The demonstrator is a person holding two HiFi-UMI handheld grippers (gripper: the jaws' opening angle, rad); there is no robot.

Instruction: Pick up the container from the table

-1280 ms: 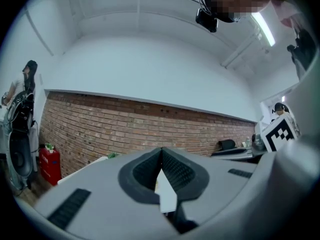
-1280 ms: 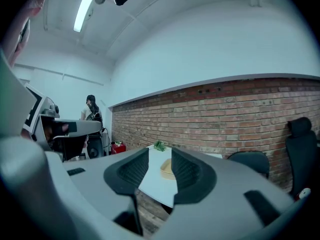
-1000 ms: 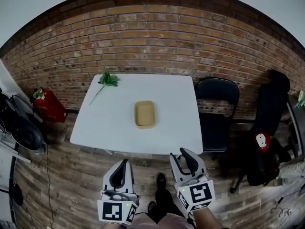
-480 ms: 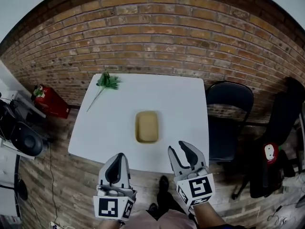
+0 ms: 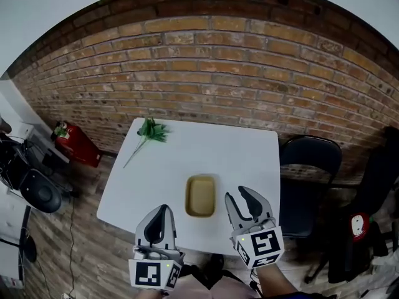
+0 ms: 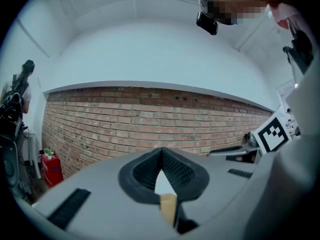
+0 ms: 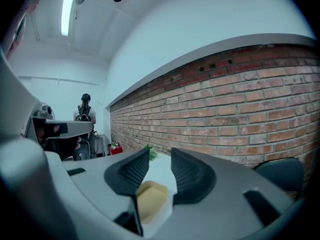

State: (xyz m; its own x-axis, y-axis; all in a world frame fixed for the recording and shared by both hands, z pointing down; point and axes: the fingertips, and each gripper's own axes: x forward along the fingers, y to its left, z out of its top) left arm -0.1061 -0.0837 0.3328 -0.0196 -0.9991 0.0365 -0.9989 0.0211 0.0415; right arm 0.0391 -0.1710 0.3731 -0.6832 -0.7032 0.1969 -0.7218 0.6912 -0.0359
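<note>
Container (image 5: 201, 196): small tan tray, rounded corners, shallow, with a raised rim. Sits alone on the white table (image 5: 156, 173), toward the near edge and a little right of middle, long side running away from the person. It looks empty from above.

Left gripper (image 5: 163, 209): held low before the near table edge, jaws pressed together at the tips, holding nothing. In the left gripper view only a sliver of the container (image 6: 168, 206) shows behind the closed tips.

Right gripper (image 5: 237, 195): just beside the container's near right corner, not touching. Jaws spread and empty. In the right gripper view the container (image 7: 150, 198) lies low in the gap, ahead of the tips.

Handling, my guess: light, thin-walled, perhaps moulded pulp or plastic. Probably stiff enough to lift by one edge, though the wall may flex or crush under a hard squeeze. The surface looks matt, so not very slippery.

Where to hold: across the rim, one jaw inside and one outside, on the near short wall or the right long wall. The right gripper is better placed and already open. Being light, the tray may skate on the smooth table if nudged before the jaws close.

Elsewhere: a green sprig (image 5: 149, 131) at the far left corner, well apart.
</note>
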